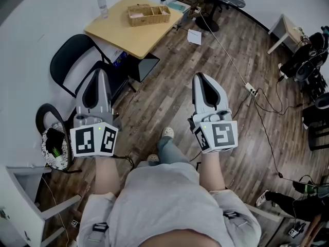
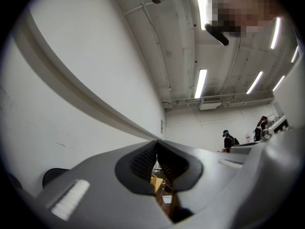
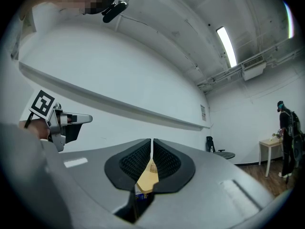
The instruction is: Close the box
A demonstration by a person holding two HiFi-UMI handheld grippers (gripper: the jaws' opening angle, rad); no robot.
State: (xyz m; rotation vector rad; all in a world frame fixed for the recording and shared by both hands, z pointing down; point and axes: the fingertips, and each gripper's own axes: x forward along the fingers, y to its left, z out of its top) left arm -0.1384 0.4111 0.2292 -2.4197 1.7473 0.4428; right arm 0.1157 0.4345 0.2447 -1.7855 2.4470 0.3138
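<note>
Fingers of left gripper (image 1: 98, 72) and right gripper (image 1: 201, 77) are pressing together, empty; reaching for the far-off box (image 1: 149, 14) like this could be shoving it across the surface (image 1: 115, 35).

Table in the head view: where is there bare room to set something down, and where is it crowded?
The table is bare across its near half, between the box and the near edge, and between the bottle and the box. The far right corner, past the box, is crowded with small items.
</note>
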